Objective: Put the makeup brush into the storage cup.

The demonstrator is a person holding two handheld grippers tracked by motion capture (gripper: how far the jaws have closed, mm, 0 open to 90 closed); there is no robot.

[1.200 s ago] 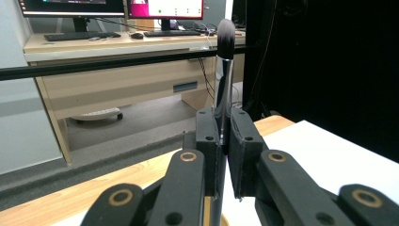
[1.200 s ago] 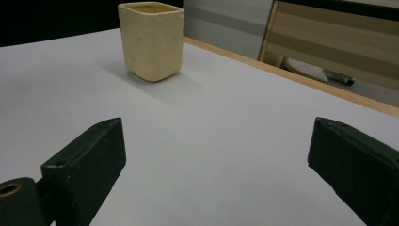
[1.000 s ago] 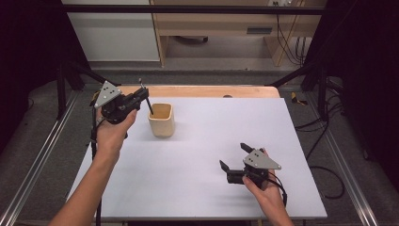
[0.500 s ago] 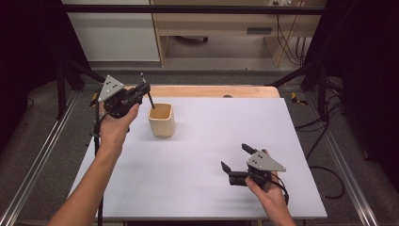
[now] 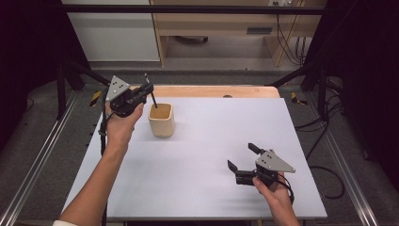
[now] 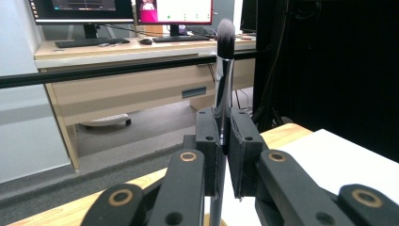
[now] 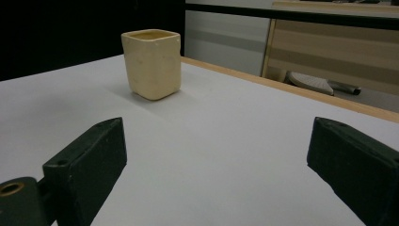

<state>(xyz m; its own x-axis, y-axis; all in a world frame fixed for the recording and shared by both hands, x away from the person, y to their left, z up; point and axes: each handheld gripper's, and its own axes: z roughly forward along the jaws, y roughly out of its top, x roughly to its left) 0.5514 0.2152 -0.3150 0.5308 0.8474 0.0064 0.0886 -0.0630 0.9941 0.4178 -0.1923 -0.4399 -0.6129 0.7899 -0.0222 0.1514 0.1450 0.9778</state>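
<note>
step: we're putting the brush (image 6: 224,70) into the cup (image 5: 162,120) — handle tip looks just over the rim, hard to tell from above
left gripper (image 5: 141,92): jaws clamped on brush handle, bristles up
right gripper (image 5: 243,158): jaws wide apart, nothing held, parked on table (image 5: 207,141)
next: lower straight down, then release
change: left hand has crept toward the cup since a second ago

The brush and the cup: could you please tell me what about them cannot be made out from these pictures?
- Lower tip of the brush: in the left gripper view the left claw and the bottom edge cut it off; in the high view it is too small to tell whether it is inside the cup.
- Cup's contents: in the right gripper view its own wall hides the inside.
- Cup's far side: hidden by the cup itself.
</note>
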